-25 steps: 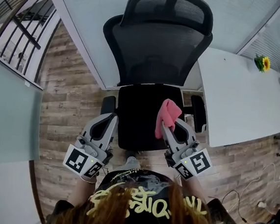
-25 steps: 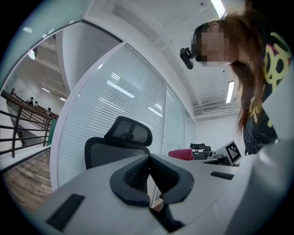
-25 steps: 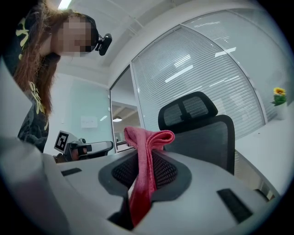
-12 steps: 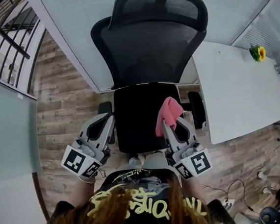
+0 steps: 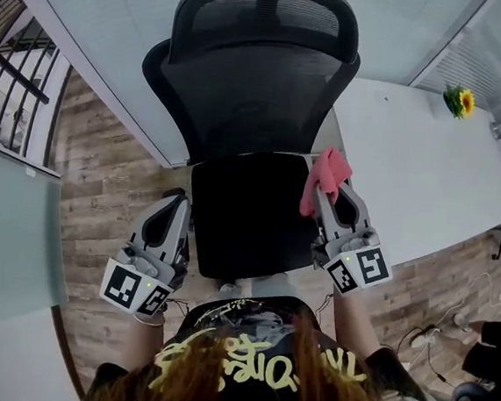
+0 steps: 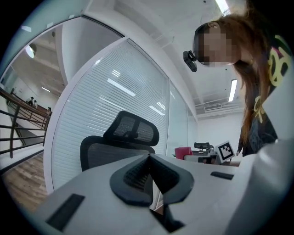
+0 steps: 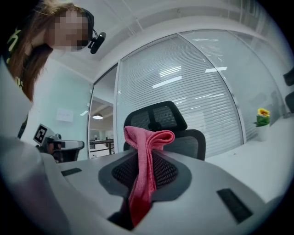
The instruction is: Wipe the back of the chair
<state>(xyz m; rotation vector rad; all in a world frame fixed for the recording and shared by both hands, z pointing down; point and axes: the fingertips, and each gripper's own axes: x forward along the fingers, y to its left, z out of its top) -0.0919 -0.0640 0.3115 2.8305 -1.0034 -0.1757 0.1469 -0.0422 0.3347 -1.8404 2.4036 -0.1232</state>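
Observation:
A black mesh office chair (image 5: 248, 89) with a headrest stands in front of me, its seat (image 5: 240, 212) facing me and its back (image 6: 110, 153) upright against a glass wall. My right gripper (image 5: 325, 183) is shut on a pink cloth (image 5: 325, 176) at the seat's right edge; folds of that cloth (image 7: 144, 172) stick out above the jaws, below the chair back (image 7: 183, 140). My left gripper (image 5: 171, 207) is shut with nothing in it, low at the seat's left side.
A white desk (image 5: 421, 168) with a small sunflower pot (image 5: 458, 101) stands right of the chair. A glass partition with blinds (image 5: 116, 41) runs behind it. A black railing (image 5: 9, 101) is at far left. Cables (image 5: 436, 332) lie on the wooden floor.
My right gripper has carried the pink cloth up and to the right, from over the seat to its right edge. The left gripper has drifted slightly left and down.

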